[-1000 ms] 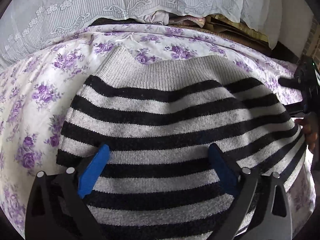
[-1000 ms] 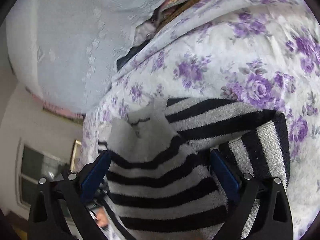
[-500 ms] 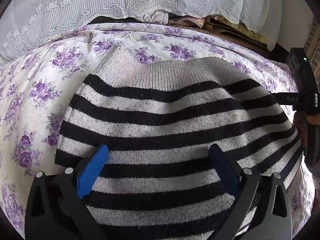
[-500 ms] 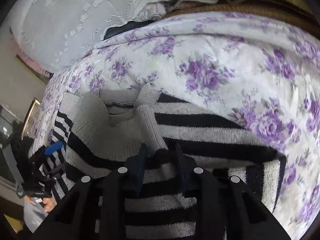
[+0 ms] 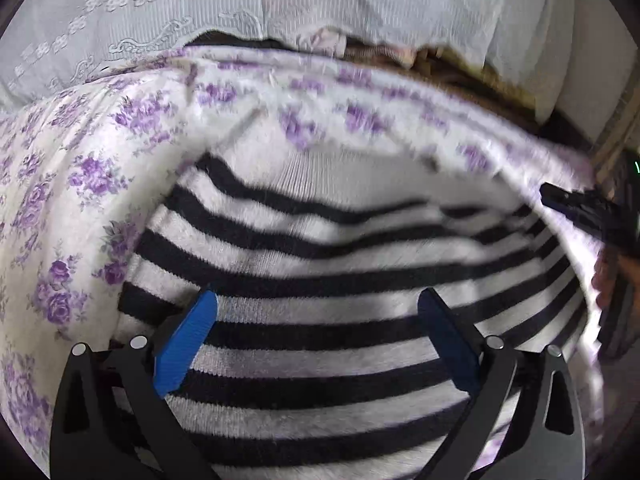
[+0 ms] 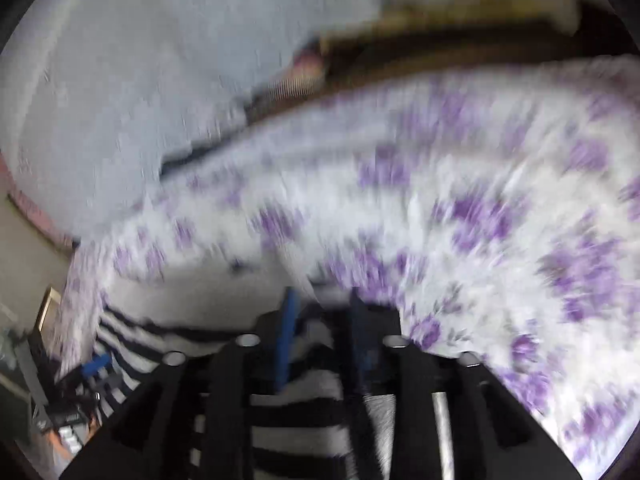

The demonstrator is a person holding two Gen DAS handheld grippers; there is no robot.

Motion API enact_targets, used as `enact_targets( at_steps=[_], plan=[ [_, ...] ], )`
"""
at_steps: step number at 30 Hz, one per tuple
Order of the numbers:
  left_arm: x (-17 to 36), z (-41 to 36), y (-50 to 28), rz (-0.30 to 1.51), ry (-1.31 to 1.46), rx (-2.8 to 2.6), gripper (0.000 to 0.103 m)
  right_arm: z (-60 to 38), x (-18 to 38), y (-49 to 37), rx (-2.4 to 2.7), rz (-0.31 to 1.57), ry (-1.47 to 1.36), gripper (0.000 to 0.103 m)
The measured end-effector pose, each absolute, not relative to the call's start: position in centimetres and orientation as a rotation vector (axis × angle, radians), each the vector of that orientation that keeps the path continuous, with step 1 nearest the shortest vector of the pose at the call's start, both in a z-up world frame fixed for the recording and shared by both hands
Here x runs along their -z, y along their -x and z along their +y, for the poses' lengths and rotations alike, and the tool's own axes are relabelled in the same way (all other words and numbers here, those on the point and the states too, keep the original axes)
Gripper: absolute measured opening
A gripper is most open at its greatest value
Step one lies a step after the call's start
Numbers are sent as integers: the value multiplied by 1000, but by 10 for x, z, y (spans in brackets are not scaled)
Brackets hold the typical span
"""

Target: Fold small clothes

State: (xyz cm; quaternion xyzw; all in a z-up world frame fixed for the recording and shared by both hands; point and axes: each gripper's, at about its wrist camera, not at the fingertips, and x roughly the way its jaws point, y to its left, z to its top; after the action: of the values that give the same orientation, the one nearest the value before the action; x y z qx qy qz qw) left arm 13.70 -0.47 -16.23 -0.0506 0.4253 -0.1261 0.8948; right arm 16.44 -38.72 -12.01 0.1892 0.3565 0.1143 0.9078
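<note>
Striped sweater [image 5: 320, 312]: 1; claws: 2, right claw [image 6: 320, 320] gripping.

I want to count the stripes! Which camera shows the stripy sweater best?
The left wrist view. There the striped sweater spreads wide across the flowery bedsheet, with many stripes visible between the open left gripper. The right wrist view is badly blurred and shows only a small part of the sweater, pinched by the right gripper.

Purple-flowered white bedspread [image 5: 92, 168], pale lace-trimmed cloth [image 5: 168, 12] behind it, possibly brown bedding [image 5: 472, 76] underneath
</note>
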Motion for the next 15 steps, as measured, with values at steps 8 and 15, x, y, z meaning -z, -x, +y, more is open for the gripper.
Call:
enact_targets(
  at_steps=[8, 15],
  plan=[
    [183, 6, -168, 960, 184, 262, 98, -346, 156, -165, -519, 782, -728, 87],
    [172, -16, -151, 880, 30, 169, 98, -315, 173, -148, -561, 710, -532, 100]
  ],
)
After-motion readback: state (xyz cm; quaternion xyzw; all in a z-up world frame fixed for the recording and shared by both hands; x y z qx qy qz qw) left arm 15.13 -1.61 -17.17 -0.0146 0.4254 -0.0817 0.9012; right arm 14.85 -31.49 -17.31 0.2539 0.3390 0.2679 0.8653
